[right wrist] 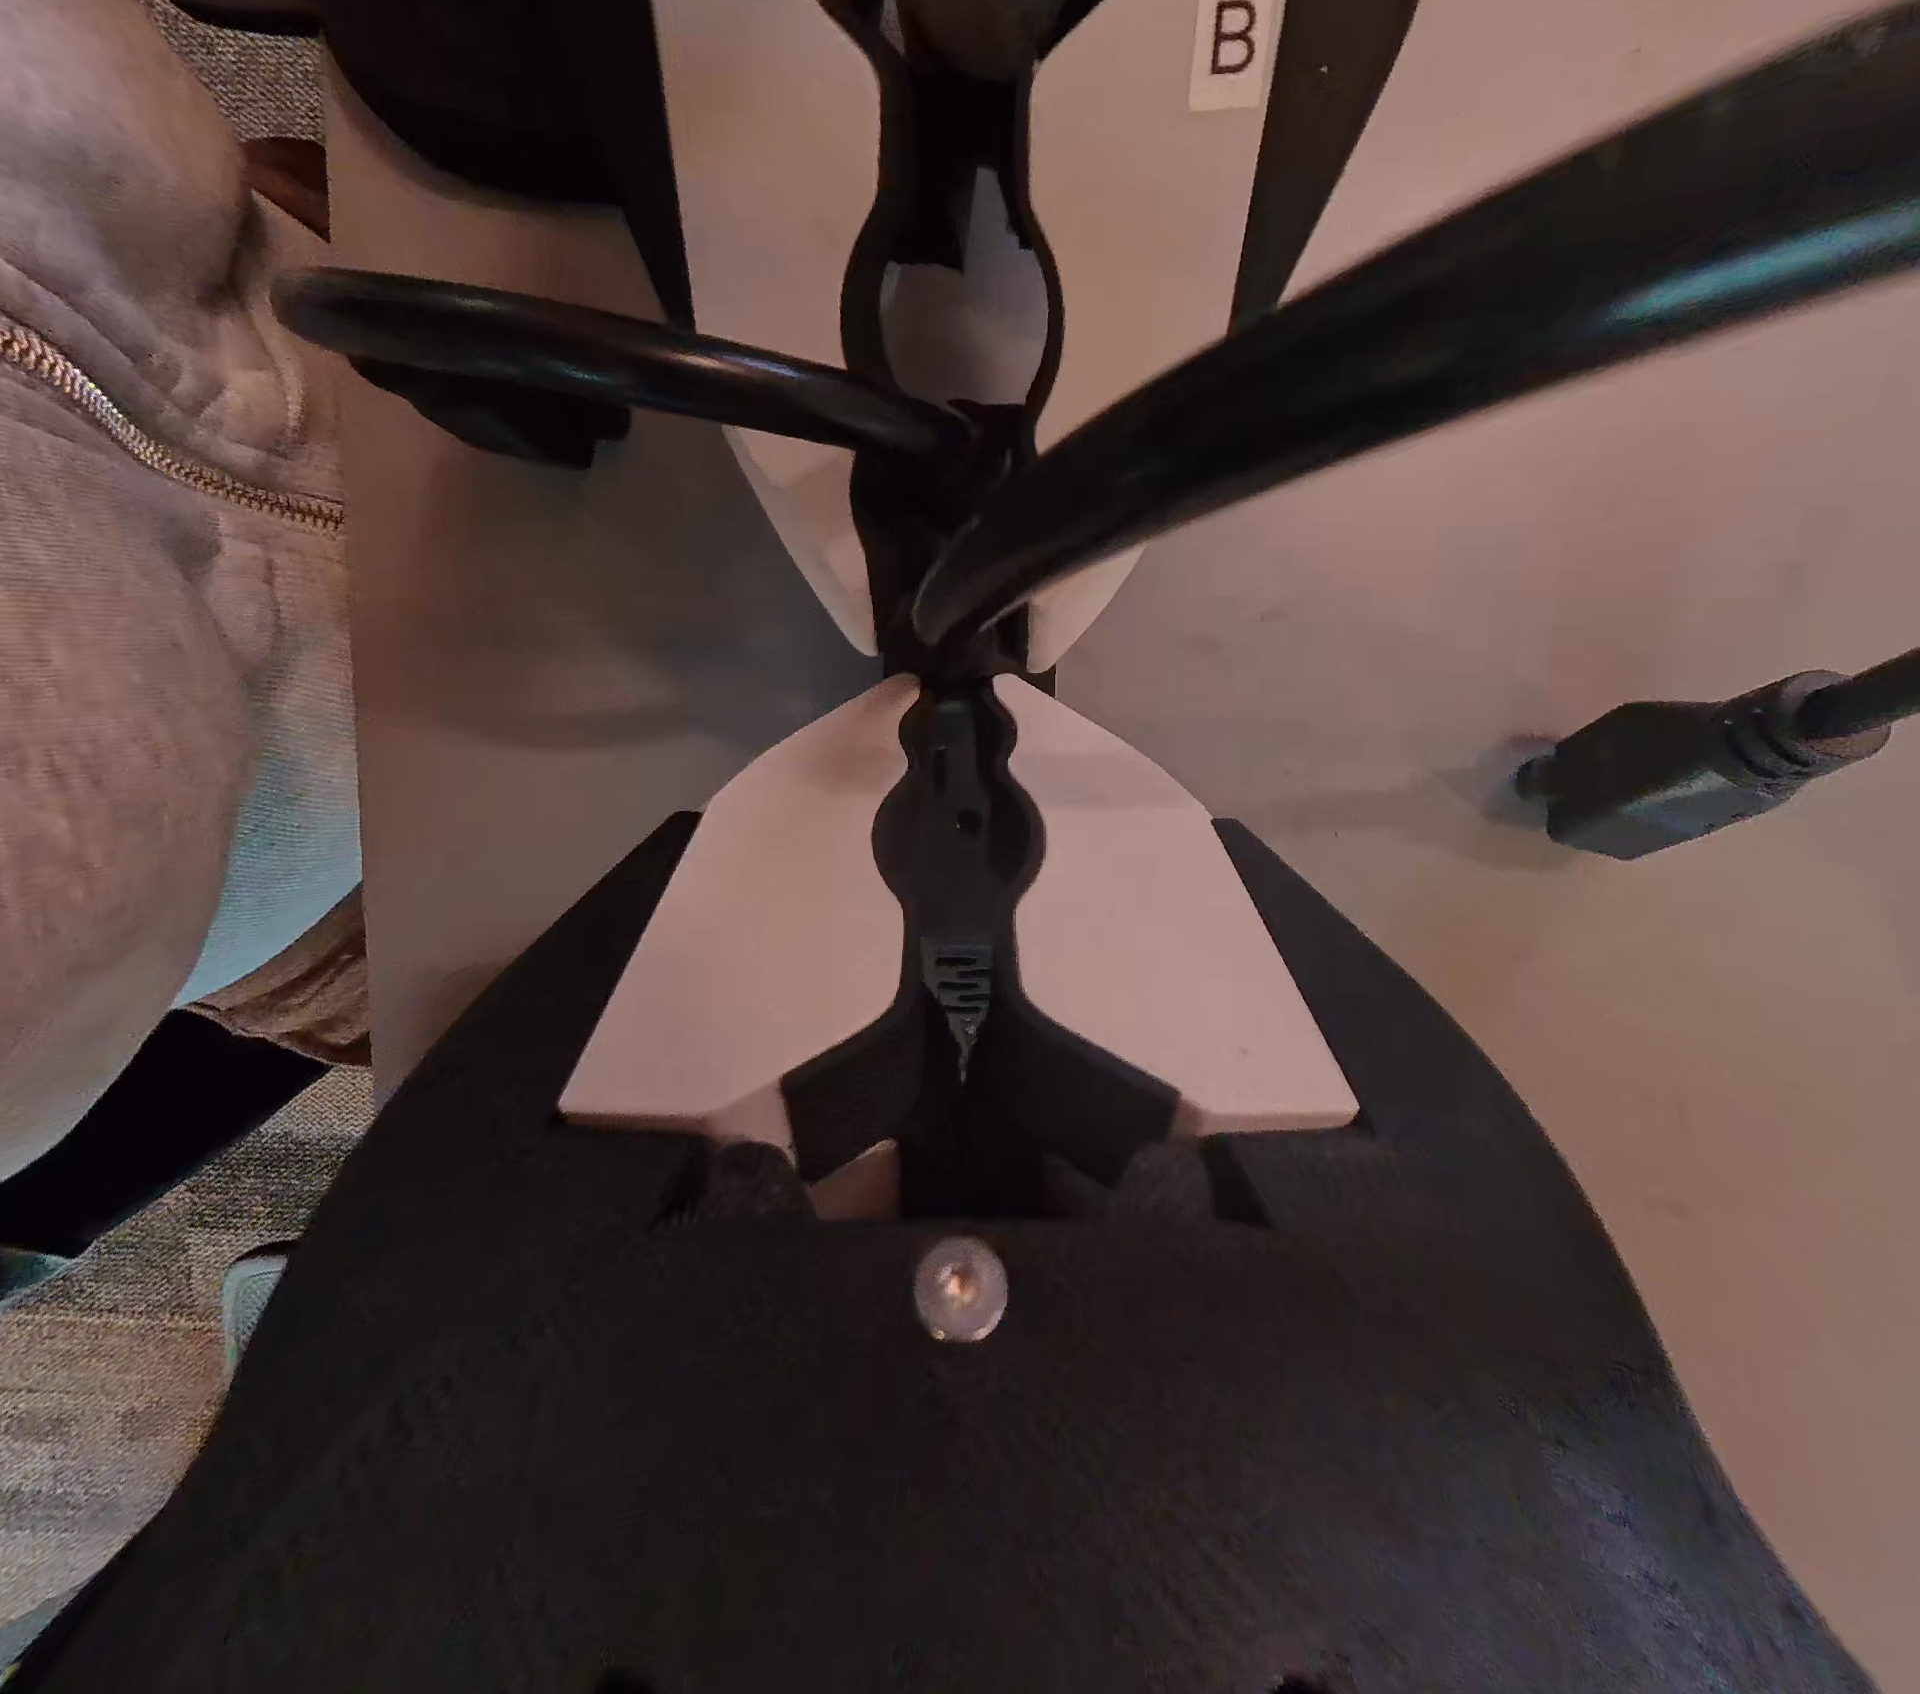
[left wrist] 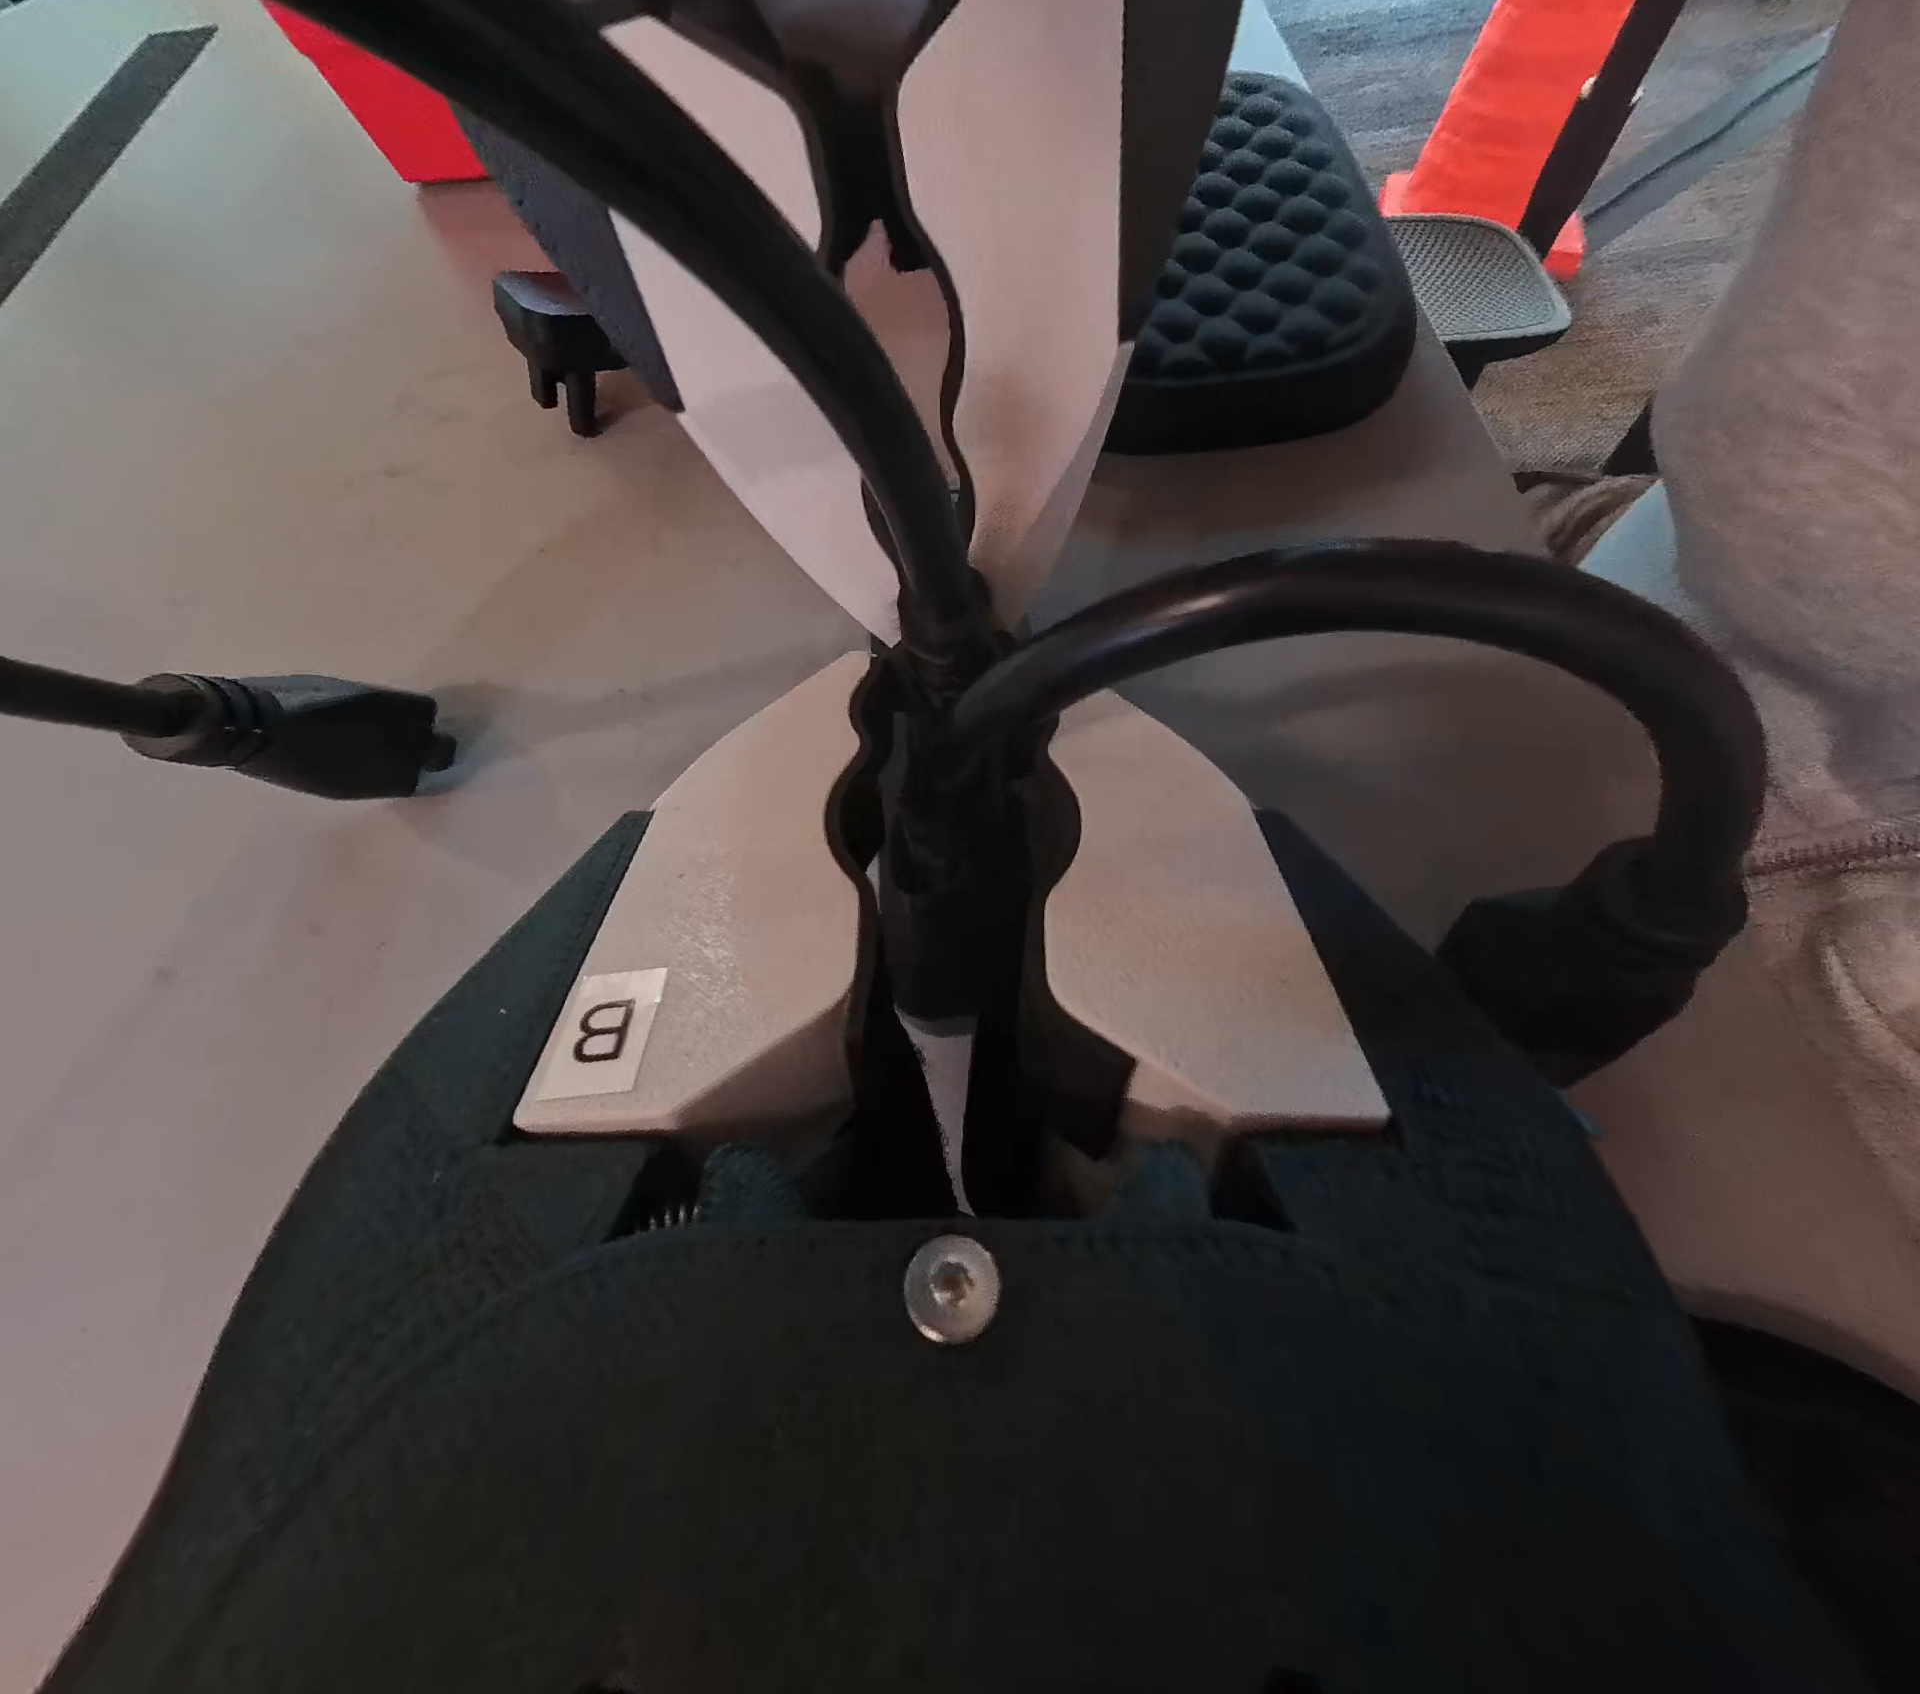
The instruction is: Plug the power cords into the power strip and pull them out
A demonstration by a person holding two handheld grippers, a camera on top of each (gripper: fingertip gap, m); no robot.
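**Squarely tip to tip, both grippers clamped at the cord junction**

Seen in the left wrist view, the left gripper (left wrist: 935,683) has its jaws drawn almost together. Only a narrow slot is left, and it is filled by a black plug body (left wrist: 920,875) gripped between the white fingers (left wrist: 758,865). The right gripper comes in from 12 o'clock, and its tips meet the left tips at the centre of the frame.

In the right wrist view, the right gripper (right wrist: 956,694) is likewise closed down on a ribbed connector (right wrist: 958,855) that sits in the wavy channel between its pads.

Two power cords leave the meeting point:
- A thick cord (left wrist: 582,117) sweeps away toward 11 o'clock in the left view.
- A looping cord (left wrist: 1455,579) arches out toward 3 o'clock and bends down to a bulky black plug (left wrist: 1590,969) at about 4 o'clock.

Which cord belongs to which gripped piece cannot be told, since the joint is hidden by the fingertips.

On the pale table (left wrist: 312,917), a loose connector (left wrist: 322,735) lies flat at 9 o'clock, apart from both grippers. A small black plug (left wrist: 551,345) sits at 10 o'clock beside a red object (left wrist: 384,106). A black dimpled cushion (left wrist: 1268,262) rests at 1 o'clock on the table's far edge, and an orange cone (left wrist: 1538,23) stands on the floor beyond it. A person's grey sleeve (left wrist: 1787,501) fills the 3 o'clock edge.
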